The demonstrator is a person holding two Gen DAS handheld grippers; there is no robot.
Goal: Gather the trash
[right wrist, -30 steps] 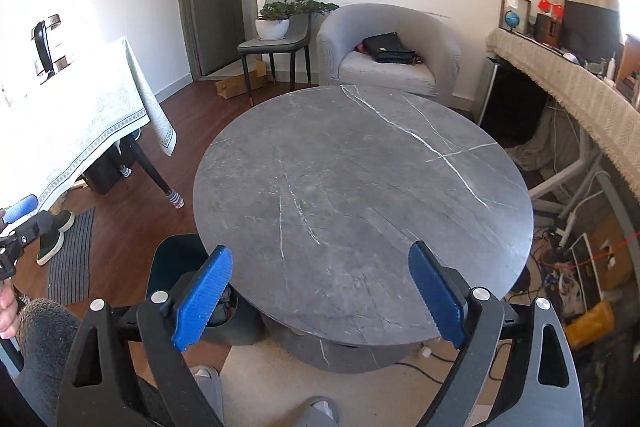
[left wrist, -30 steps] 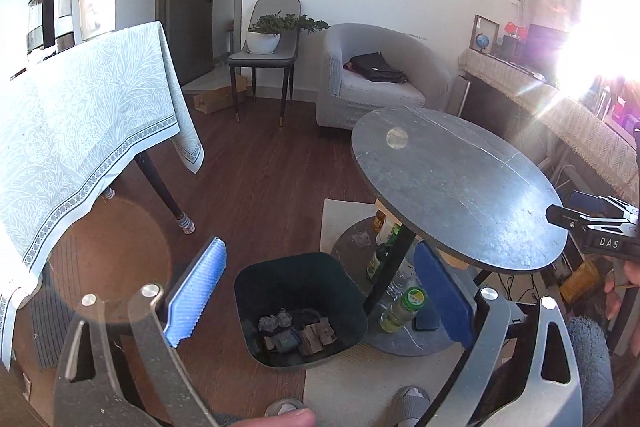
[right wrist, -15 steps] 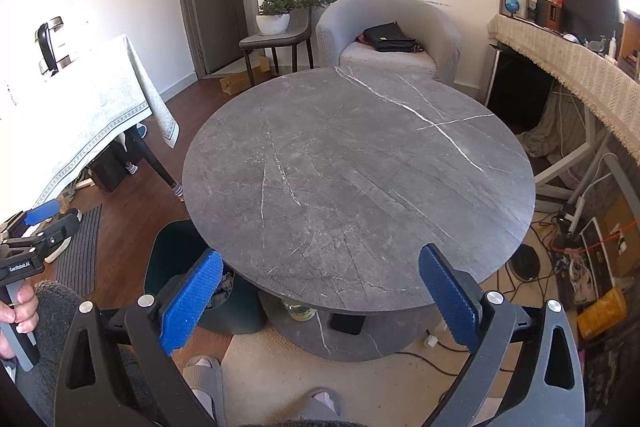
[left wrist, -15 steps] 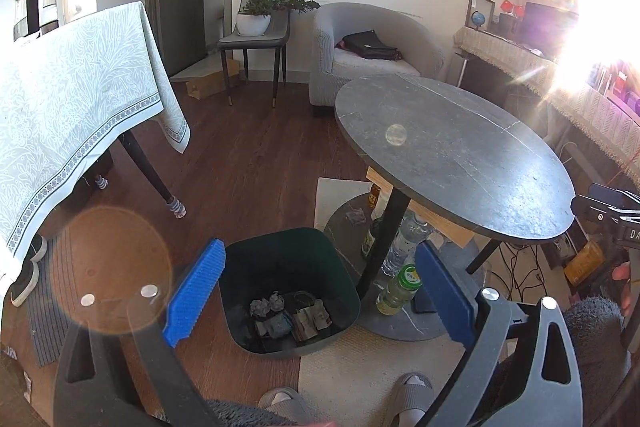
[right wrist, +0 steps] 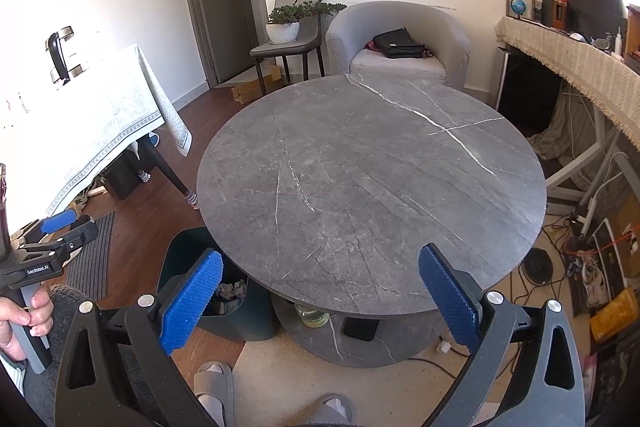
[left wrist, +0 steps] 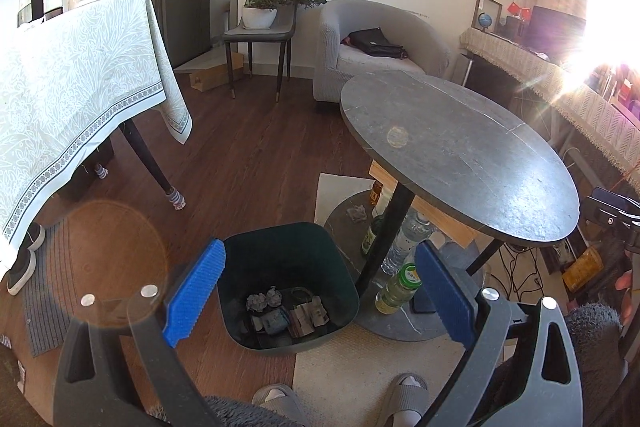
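Note:
A dark green bin [left wrist: 288,255] stands on the wood floor left of the round grey table [left wrist: 460,155]. Crumpled paper and other trash [left wrist: 286,313] lie at its bottom. My left gripper [left wrist: 316,291] is open and empty, held above the bin. My right gripper [right wrist: 320,297] is open and empty, held over the near edge of the bare round table [right wrist: 372,183]. The bin [right wrist: 188,267] shows partly under the table's left edge in the right wrist view. The left gripper [right wrist: 52,239] shows at the far left there.
Bottles [left wrist: 396,287] stand on the table's round base beside its leg. A table with a pale cloth [left wrist: 72,99] is at the left. A grey armchair [left wrist: 380,47] and a chair with a plant [left wrist: 260,23] are behind. Cables and clutter [right wrist: 592,255] lie at the right. My slippered feet [left wrist: 404,391] are below.
Both grippers have pulled back and risen a little. The bin and the round table now sit further from the cameras. Both stay open and empty.

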